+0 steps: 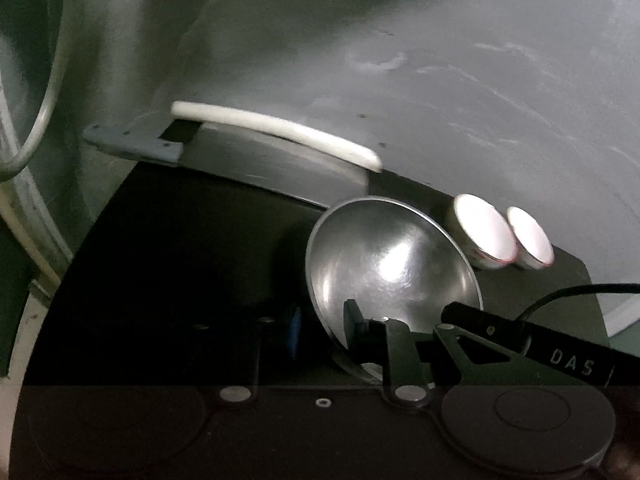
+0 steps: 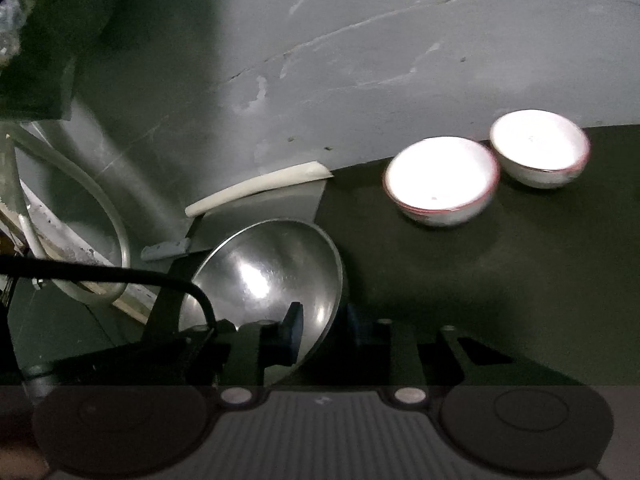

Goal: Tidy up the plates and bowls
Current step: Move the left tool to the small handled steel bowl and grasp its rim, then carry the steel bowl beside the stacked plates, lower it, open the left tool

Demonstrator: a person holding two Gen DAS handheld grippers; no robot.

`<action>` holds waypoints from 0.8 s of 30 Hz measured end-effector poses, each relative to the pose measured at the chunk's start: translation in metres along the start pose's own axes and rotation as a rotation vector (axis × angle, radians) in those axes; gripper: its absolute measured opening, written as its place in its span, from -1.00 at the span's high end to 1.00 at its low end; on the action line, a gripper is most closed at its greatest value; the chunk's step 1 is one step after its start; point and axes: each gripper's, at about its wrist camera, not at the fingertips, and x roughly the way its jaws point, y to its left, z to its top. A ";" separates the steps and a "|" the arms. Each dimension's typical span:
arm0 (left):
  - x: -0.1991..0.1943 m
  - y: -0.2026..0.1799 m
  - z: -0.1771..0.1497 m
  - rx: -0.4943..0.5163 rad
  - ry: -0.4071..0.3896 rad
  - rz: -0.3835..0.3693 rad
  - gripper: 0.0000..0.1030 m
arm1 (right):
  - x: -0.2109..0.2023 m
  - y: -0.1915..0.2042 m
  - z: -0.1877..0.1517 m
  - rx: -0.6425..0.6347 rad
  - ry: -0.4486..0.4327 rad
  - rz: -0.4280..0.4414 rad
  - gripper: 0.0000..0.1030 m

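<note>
Two grippers share one steel bowl (image 2: 272, 276), tipped up on edge over the dark table (image 2: 520, 280) with its shiny hollow facing the cameras. In the right wrist view the right gripper (image 2: 324, 328) has its fingers drawn narrow across the bowl's rim, one pad (image 2: 294, 326) inside the hollow and the other behind the wall. In the left wrist view the left gripper (image 1: 320, 332) is pinched the same way on the bowl's opposite lower edge, one finger hidden behind the metal. The bowl looks thin, stiff and light, and its polished skin is probably slippery, so a rim pinch could let it swivel; a deeper bite on the rim seems the safer hold. Farther back, near the grey wall (image 2: 360, 60), two white bowls (image 2: 440, 180) with red rims sit upright side by side, nearly touching. They look like ceramic or enamel, heavier and liable to chip, best taken by the rim and set down softly
</note>
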 end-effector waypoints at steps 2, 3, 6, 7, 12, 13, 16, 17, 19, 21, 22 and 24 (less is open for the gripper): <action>-0.007 -0.011 -0.006 0.023 -0.010 -0.010 0.55 | -0.016 -0.007 -0.004 0.003 -0.022 -0.009 0.49; -0.011 -0.019 -0.009 0.036 -0.015 -0.017 0.55 | -0.023 -0.010 -0.006 0.005 -0.032 -0.013 0.49; -0.021 -0.043 -0.021 0.073 -0.027 -0.040 0.55 | -0.054 -0.026 -0.010 0.016 -0.074 -0.022 0.49; -0.025 -0.053 -0.026 0.084 -0.031 -0.048 0.55 | -0.065 -0.033 -0.011 0.019 -0.088 -0.026 0.49; -0.043 -0.107 -0.058 0.138 -0.050 -0.082 0.55 | -0.120 -0.079 -0.023 0.046 -0.149 -0.036 0.49; -0.045 -0.121 -0.066 0.147 -0.053 -0.087 0.55 | -0.130 -0.089 -0.025 0.051 -0.157 -0.037 0.49; -0.053 -0.165 -0.092 0.153 -0.052 -0.099 0.55 | -0.166 -0.127 -0.035 0.051 -0.172 -0.042 0.49; -0.055 -0.178 -0.101 0.144 -0.048 -0.100 0.55 | -0.176 -0.138 -0.038 0.052 -0.170 -0.044 0.49; -0.062 -0.213 -0.123 0.140 -0.048 -0.108 0.53 | -0.203 -0.165 -0.044 0.053 -0.173 -0.049 0.49; -0.066 -0.243 -0.145 0.147 -0.058 -0.102 0.54 | -0.230 -0.192 -0.051 0.030 -0.180 -0.047 0.49; -0.067 -0.255 -0.155 0.140 -0.057 -0.103 0.53 | -0.240 -0.204 -0.053 0.020 -0.177 -0.049 0.49; -0.070 -0.279 -0.175 0.125 -0.044 -0.110 0.52 | -0.260 -0.227 -0.057 0.010 -0.157 -0.059 0.49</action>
